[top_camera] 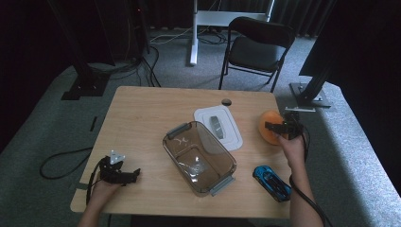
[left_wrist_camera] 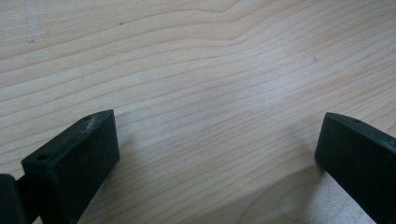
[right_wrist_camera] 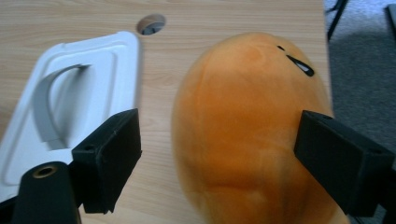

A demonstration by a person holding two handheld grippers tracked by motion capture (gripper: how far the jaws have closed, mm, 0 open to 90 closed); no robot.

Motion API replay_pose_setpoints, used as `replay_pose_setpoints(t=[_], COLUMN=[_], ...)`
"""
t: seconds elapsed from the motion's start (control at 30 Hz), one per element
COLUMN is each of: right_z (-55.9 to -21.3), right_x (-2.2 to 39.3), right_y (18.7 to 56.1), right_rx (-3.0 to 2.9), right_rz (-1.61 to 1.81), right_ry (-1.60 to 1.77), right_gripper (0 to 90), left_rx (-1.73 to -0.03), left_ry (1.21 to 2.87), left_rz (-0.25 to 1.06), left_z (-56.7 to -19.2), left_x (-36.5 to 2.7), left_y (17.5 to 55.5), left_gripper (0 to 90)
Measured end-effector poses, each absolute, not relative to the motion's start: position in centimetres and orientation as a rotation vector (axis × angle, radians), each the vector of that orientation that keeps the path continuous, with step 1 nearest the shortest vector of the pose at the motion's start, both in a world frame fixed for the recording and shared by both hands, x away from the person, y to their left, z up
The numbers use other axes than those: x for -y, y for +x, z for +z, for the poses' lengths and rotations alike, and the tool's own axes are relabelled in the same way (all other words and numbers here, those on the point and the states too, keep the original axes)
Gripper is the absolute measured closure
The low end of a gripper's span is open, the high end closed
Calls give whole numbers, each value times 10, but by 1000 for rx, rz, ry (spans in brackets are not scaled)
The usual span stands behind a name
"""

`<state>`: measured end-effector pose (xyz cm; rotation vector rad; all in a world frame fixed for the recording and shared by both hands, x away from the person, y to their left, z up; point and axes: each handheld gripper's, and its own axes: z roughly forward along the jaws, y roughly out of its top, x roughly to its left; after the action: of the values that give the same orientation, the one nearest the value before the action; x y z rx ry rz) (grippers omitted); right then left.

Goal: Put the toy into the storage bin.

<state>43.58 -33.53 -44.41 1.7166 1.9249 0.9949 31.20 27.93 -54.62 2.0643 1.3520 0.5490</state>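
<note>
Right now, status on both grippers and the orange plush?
Right gripper open, jaws astride round orange plush toy, not yet closed. Left gripper open over bare wooden table. Nothing blocking.

Orange plush toy (right_wrist_camera: 247, 140), white lid (right_wrist_camera: 70, 107), seemingly brown-tinted container (top_camera: 198, 158).

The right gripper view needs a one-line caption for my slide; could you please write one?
Open right gripper straddling an orange plush toy on the wooden table, white lid alongside.
</note>
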Motion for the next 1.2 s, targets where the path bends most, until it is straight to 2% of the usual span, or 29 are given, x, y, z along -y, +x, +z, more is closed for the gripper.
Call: replay_pose_setpoints(t=[0.33,0.67,1.07,1.2], right_z=[-444,-434,-459,-464], right_x=[354,360,345,341], right_y=[448,443,452,450], right_rx=[-1906,-1898,-2004,-2032], right_rz=[971,1014,945,945], right_ry=[1782,1783,1802,1780], right_gripper=[158,158,159,192], left_rx=[-1354,-1354,-1354,-1354], left_ry=[2064,2064,2064,2064], left_rz=[550,550,550,549], left_z=[-546,-546,-546,-546], left_x=[-279,-279,-279,-279], left_y=[312,312,312,312], left_gripper=[1,1,1,1])
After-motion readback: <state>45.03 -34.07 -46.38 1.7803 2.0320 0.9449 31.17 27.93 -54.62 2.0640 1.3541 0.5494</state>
